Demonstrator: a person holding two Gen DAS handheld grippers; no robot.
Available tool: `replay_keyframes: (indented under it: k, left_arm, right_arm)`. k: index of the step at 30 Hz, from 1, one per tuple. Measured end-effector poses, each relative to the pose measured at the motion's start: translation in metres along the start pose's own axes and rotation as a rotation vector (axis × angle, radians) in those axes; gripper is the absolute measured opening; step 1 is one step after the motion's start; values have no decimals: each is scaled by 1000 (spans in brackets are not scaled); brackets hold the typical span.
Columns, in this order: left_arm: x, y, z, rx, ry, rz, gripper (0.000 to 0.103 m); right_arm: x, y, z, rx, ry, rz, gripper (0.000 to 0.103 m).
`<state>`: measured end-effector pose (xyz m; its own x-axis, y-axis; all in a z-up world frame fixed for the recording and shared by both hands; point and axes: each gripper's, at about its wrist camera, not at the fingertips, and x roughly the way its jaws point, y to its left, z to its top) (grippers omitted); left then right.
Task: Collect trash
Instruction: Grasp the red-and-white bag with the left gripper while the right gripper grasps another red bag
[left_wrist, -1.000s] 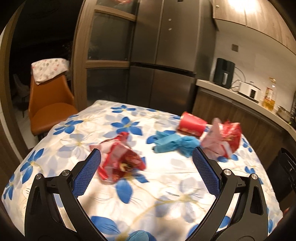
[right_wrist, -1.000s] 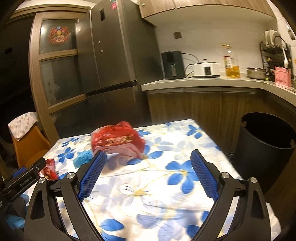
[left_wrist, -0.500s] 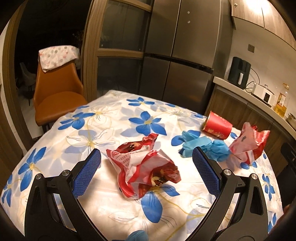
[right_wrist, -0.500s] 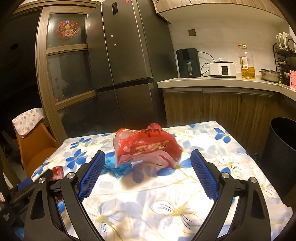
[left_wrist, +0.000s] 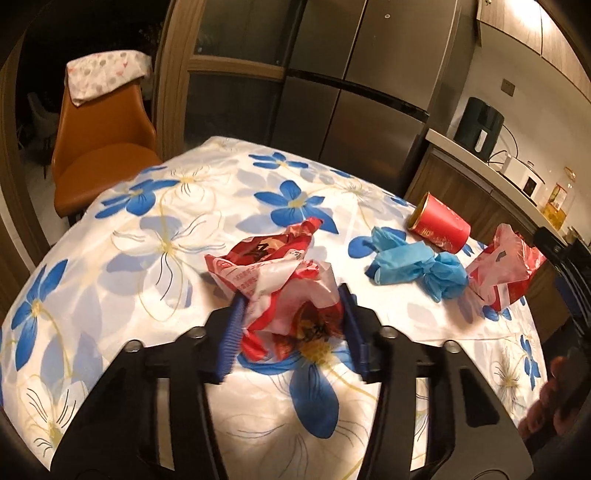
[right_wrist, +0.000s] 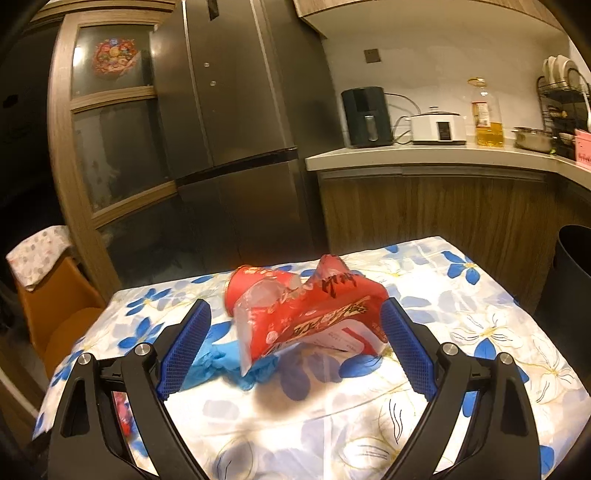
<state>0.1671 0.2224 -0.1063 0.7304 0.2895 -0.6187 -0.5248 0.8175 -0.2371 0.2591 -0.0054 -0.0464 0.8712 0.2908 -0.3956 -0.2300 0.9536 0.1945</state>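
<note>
My left gripper is shut on a crumpled red-and-white snack wrapper lying on the flowered tablecloth. Further right lie a crumpled blue glove, a red paper cup on its side and a second red-and-white wrapper. My right gripper is open around that second wrapper, its blue pads on either side and apart from it. The red cup lies just behind the wrapper and the blue glove lies under its left side.
A black trash bin stands off the table's right edge. An orange chair with a cloth on its back stands at the far left. A fridge and a counter with appliances are behind the table.
My left gripper moved forward and closed on the near wrapper. My right gripper moved in until the second wrapper sits between its open pads.
</note>
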Motion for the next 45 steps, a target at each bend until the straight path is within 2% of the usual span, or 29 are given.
replay_keyframes:
  k: [4, 10, 12, 13, 15, 16, 17, 18, 22, 31, 45]
  left_arm:
    - [-4, 1, -2, 1, -6, -19, 34]
    - [-12, -8, -5, 51, -26, -50, 31]
    - [-14, -10, -5, 63, -33, -58, 30]
    - [-15, -11, -5, 66, -36, -61, 30]
    - [-16, -12, -5, 69, -39, -68, 30]
    - [-17, -12, -5, 71, -40, -70, 29]
    - [-17, -12, -6, 74, -40, -70, 29]
    - [-18, -12, -6, 77, -42, -72, 29]
    - [-23, -14, -7, 86, -53, -74, 27]
    - [-43, -26, -10, 119, -91, -84, 23]
    - [-86, -81, -26, 189, -144, -149, 22]
  right_arm:
    - [10, 0, -2, 34, 4, -40, 90]
    - [19, -8, -2, 86, 5, -65, 74]
    - [22, -10, -3, 97, 21, -64, 56]
    - [24, -12, -5, 102, 34, -64, 50]
    - [27, -15, -9, 111, 54, -58, 27]
    - [28, -19, -11, 116, 69, -54, 21]
    - [29, -21, -14, 119, 82, -51, 10]
    - [29, -24, -17, 121, 92, -52, 5]
    - [22, -36, -24, 124, 110, -43, 2]
    - [-31, -59, -23, 81, 60, 10, 1]
    - [-107, -90, -17, 8, -6, 90, 1]
